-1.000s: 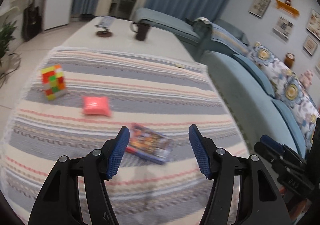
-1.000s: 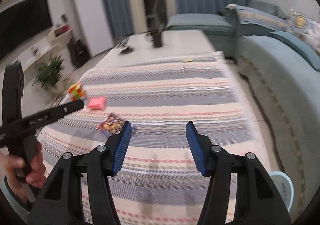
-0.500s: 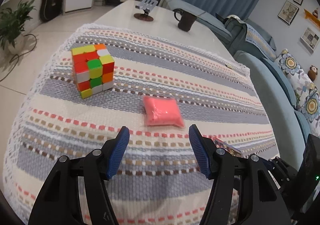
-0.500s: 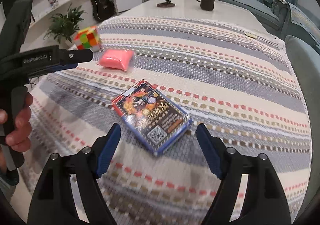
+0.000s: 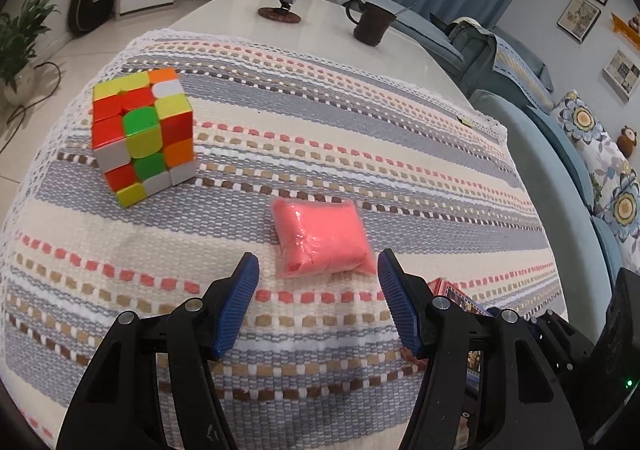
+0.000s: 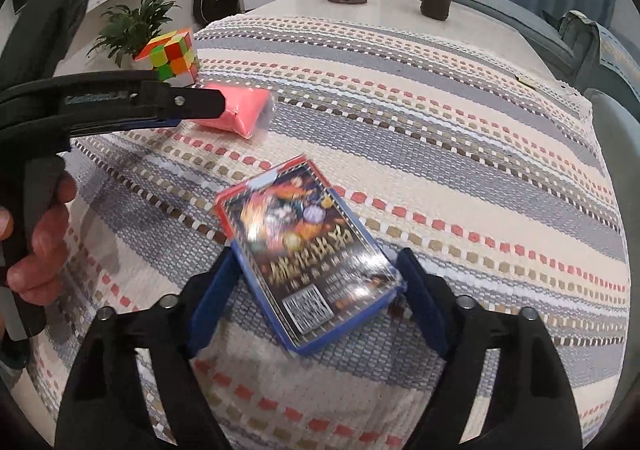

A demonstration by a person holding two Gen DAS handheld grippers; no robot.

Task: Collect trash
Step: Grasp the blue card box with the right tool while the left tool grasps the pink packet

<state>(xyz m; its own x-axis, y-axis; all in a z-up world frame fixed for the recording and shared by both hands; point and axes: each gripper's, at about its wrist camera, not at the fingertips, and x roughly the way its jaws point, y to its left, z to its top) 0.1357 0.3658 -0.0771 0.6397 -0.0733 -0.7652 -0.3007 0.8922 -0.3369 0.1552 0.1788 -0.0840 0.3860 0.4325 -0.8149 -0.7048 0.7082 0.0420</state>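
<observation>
The left gripper (image 5: 318, 304), fingers apart, is lining up behind the soft pink plastic-wrapped packet (image 5: 320, 236); the right gripper (image 6: 316, 306), also apart, is straddling the glossy blue-edged card packet (image 6: 306, 262) for a grasp.

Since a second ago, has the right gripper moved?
Yes. The right gripper has come forward over the striped cloth; its open jaws now flank the blue card box, which earlier lay well ahead.
</observation>
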